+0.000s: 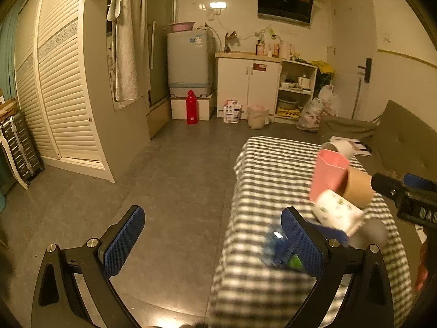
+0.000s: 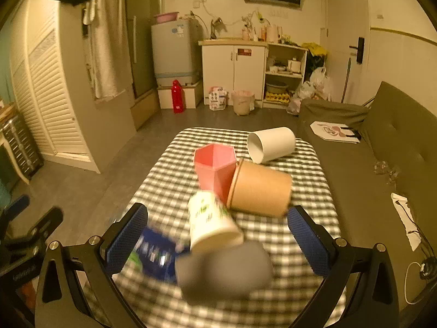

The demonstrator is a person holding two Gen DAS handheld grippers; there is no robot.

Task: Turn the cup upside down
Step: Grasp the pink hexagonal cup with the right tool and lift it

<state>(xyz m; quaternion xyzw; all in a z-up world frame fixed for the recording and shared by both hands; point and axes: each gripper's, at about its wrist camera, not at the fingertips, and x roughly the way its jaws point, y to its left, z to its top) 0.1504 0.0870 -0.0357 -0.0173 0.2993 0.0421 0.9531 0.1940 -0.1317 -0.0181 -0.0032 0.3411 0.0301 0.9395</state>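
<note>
The right gripper (image 2: 217, 242), jaws wide apart and empty, points straight at the tipped white printed paper cup (image 2: 210, 224), its long axis running roughly along the fingers. The left gripper (image 1: 213, 242), jaws also spread, hangs off the checkered counter (image 1: 273, 169) to the side, so it looks like the right one's job.

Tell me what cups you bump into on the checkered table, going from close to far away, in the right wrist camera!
gray cup → white cup with green print → brown paper cup → pink cup → plain white cup, lying on its side at the far end of the table.
</note>
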